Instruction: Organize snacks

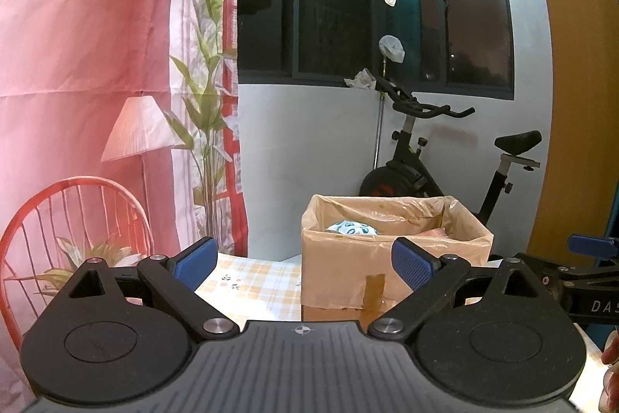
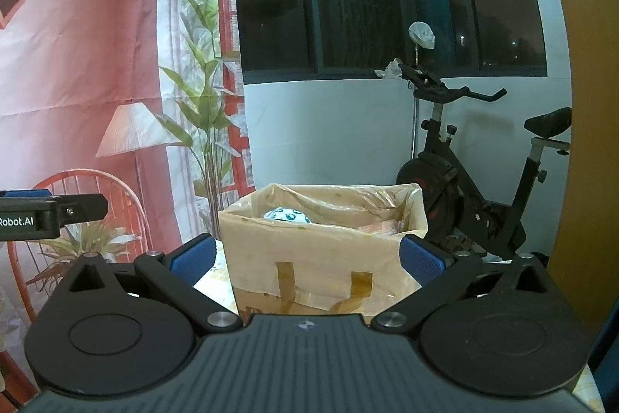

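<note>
Snacks sit inside the cardboard box point(image 1: 387, 266) ahead of us on the checked tablecloth point(image 1: 255, 285). A white packet with teal markings point(image 1: 352, 228) shows above the rim, and pinkish wrappers point(image 2: 381, 225) lie toward the right. We judge them light, soft and crinkly, likely slippery film; we would pinch a packet by its sealed edge, gently, so nothing inside gets crushed. The box is lined with a thin translucent bag point(image 2: 340, 200) and patched with brown tape. Our left gripper point(image 1: 303, 262) and right gripper point(image 2: 307, 260) both hold their blue ribbed pads spread wide, gripping nothing.
</note>
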The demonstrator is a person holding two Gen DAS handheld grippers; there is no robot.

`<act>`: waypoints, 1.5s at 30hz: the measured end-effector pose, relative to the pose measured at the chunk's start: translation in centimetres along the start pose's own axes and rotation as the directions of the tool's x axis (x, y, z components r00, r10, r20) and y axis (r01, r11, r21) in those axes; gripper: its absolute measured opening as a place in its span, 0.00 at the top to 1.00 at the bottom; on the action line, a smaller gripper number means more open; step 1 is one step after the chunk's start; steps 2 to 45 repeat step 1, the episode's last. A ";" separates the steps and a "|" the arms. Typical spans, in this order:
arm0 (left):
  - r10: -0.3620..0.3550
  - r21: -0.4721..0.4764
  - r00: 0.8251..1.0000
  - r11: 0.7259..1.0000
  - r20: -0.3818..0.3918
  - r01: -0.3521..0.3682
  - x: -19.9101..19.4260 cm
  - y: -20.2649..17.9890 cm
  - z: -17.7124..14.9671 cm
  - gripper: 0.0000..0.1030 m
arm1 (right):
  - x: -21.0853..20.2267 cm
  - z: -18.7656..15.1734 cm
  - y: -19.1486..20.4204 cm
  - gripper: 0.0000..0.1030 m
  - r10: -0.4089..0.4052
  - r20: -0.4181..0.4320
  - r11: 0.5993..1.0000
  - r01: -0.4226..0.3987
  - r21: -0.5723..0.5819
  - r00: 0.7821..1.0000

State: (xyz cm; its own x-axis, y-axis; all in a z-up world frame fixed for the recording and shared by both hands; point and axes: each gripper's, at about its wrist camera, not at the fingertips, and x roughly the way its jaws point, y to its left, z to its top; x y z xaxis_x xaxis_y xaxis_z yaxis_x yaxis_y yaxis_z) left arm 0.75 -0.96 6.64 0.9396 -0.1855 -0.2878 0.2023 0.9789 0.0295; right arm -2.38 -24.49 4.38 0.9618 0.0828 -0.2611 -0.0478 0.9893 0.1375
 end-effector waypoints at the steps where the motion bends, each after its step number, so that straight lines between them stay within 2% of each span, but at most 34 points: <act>1: 0.002 0.000 1.000 1.000 -0.002 -0.002 0.0 0.0 0.0 0.05 | 0.0 0.0 0.0 0.00 0.000 0.000 1.000 0.000 0.000 1.000; 45: 0.002 0.000 1.000 1.000 -0.002 -0.002 0.0 0.0 0.0 0.05 | 0.0 0.0 0.0 0.00 0.000 0.000 1.000 0.000 0.000 1.000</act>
